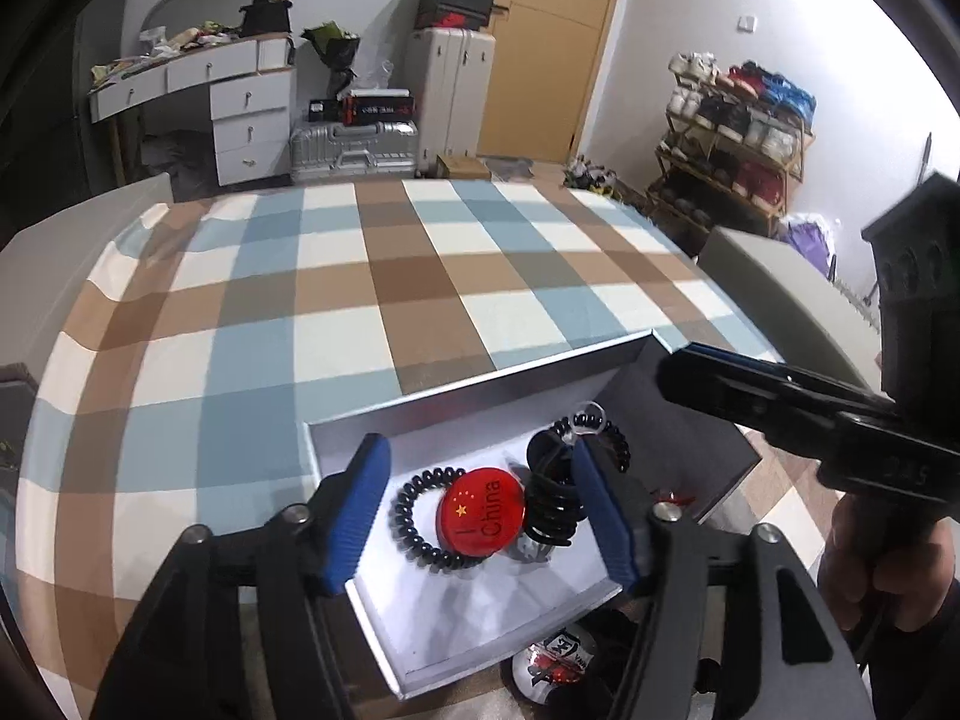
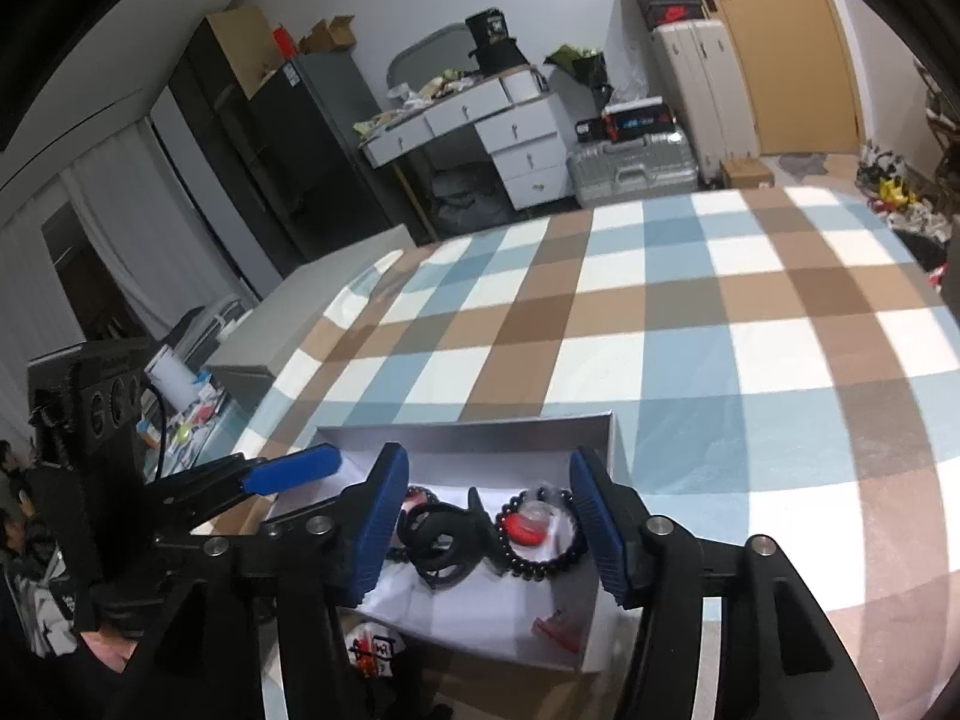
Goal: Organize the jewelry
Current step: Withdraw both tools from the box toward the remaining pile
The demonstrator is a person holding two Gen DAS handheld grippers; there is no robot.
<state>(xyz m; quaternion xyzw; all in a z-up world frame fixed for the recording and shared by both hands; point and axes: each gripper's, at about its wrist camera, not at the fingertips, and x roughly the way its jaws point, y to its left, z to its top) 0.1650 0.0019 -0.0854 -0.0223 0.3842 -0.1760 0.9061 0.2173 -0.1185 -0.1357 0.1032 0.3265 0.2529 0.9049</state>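
Note:
A shallow silver-grey box (image 1: 498, 390) with a white lining lies near the front edge of the checked table. In it are a red "China" badge (image 1: 482, 509), a black coiled hair tie (image 1: 414, 519) around it and a black coil with a clip (image 1: 555, 501). My left gripper (image 1: 480, 516) is open, empty, hovering over the box. The right wrist view shows the box (image 2: 480, 438) holding a dark bead bracelet (image 2: 543, 564), a black clip (image 2: 447, 540) and a small red piece (image 2: 555, 630). My right gripper (image 2: 486, 531) is open above them, empty; it also shows in the left wrist view (image 1: 678, 372).
A round red-and-white badge (image 1: 558, 666) lies on the table in front of the box. The blue, brown and white checked cloth (image 1: 384, 276) covers the table. Drawers, suitcases and a shoe rack (image 1: 738, 138) stand beyond. The left gripper shows at the left of the right wrist view (image 2: 288, 474).

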